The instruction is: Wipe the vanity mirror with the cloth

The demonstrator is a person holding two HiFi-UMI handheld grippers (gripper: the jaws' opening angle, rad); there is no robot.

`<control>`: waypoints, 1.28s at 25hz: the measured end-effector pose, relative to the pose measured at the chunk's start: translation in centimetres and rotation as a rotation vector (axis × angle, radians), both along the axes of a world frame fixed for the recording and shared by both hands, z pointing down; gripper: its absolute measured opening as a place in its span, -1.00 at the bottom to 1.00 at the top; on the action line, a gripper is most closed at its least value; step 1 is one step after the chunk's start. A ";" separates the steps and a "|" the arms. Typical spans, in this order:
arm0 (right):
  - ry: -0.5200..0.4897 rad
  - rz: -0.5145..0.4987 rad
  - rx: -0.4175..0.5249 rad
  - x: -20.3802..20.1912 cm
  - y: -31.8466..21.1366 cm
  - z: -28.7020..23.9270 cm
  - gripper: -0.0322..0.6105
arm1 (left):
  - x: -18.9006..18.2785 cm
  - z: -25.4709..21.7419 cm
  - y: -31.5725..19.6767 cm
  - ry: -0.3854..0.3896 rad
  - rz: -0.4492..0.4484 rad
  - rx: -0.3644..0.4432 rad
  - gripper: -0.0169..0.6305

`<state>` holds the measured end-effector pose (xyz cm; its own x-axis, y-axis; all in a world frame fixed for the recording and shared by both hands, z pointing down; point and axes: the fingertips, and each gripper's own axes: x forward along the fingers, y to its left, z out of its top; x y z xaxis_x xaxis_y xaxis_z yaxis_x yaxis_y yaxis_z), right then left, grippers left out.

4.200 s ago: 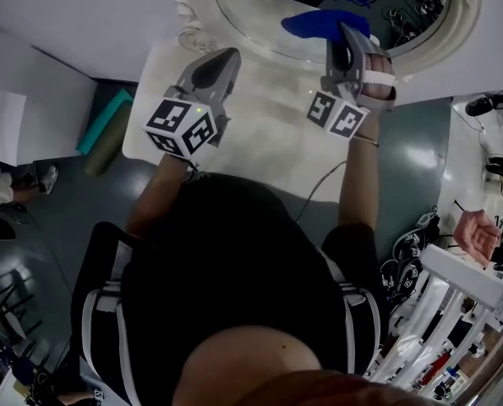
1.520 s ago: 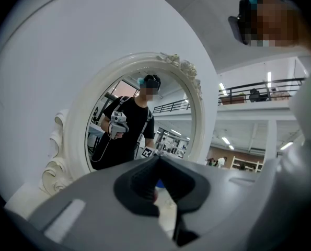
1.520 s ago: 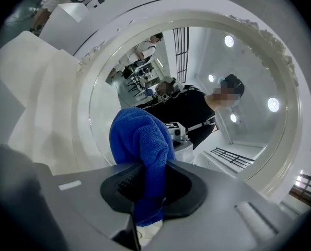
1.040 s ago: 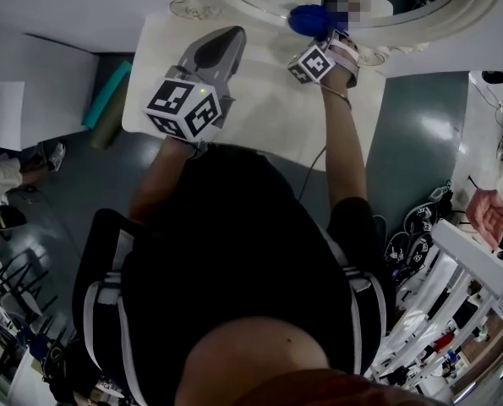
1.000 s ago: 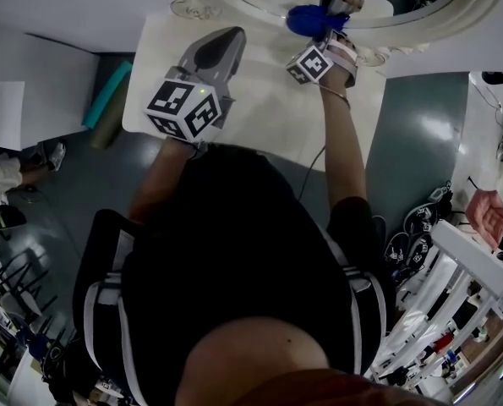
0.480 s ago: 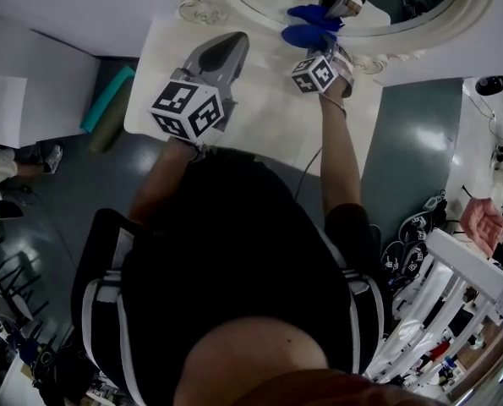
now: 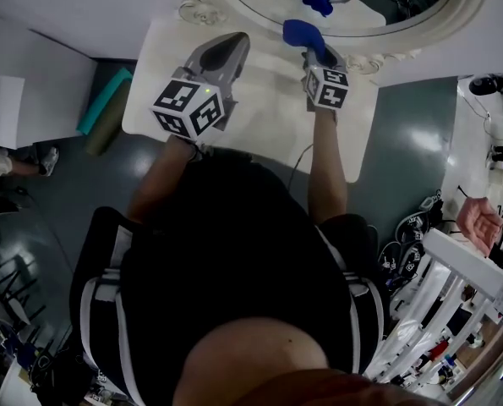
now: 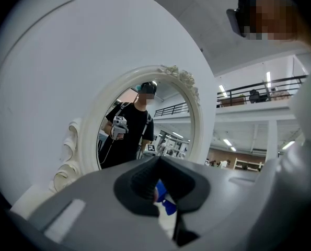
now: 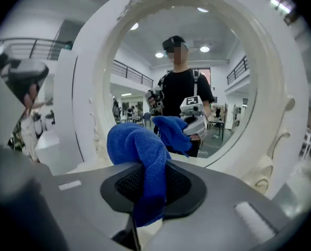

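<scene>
Blue terry cloth (image 9: 137, 145), soft and limp, bunches up out of the right gripper (image 9: 149, 190), whose jaws are clamped on a fold near its middle, as we face the oval vanity mirror (image 9: 145, 51) in its carved white frame (image 9: 283, 119). In the head view the cloth (image 7: 300, 32) sits at the tips of the right gripper (image 7: 312, 51), above the back edge of the white tabletop (image 7: 259, 121) and low in front of the mirror (image 7: 259, 2). Its reflection shows just beyond, and we cannot tell whether fabric meets glass. The left gripper (image 8: 158, 184) carries nothing. Its jaws are pressed together, and it hovers (image 7: 232, 41) over the tabletop to the left of the cloth, pointed at the mirror (image 8: 168, 114). We judge the cloth light and grippy rather than slippery, likely to fold and drag instead of pushing back. The present hold on a thick fold, with a loose wad ahead of the tips, looks right for wiping. We take the mirror to be fragile and perhaps easy to rock on its base, so gentle pressure seems wise. Hidden from us are the mirror's upper part, cut off in the head view, and the near tabletop, covered by the person's body. We also cannot see how much cloth trails under the right jaws, and any smears on the glass are too faint to make out.
</scene>
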<state>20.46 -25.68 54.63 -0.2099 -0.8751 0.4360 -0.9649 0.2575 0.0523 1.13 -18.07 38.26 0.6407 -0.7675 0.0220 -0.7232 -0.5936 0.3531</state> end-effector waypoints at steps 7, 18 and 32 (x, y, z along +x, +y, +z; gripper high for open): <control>-0.489 0.050 0.026 -0.8 3.4 -3.4 -0.68 | -0.1 0.9 0.3 0.001 -0.008 -0.012 -0.92; -0.660 0.113 0.076 -1.3 10.7 -5.4 -0.68 | 1.6 3.0 1.9 -0.017 0.038 -0.052 -0.92; -0.602 0.095 0.112 -1.7 12.0 -7.1 -0.68 | 2.7 2.8 2.1 -0.007 0.069 -0.060 -0.92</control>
<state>18.76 -13.68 47.51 -0.3092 -0.9357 0.1696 -0.8518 0.1932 -0.4869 3.83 -15.98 41.06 0.6917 -0.7186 0.0713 -0.6838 -0.6202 0.3844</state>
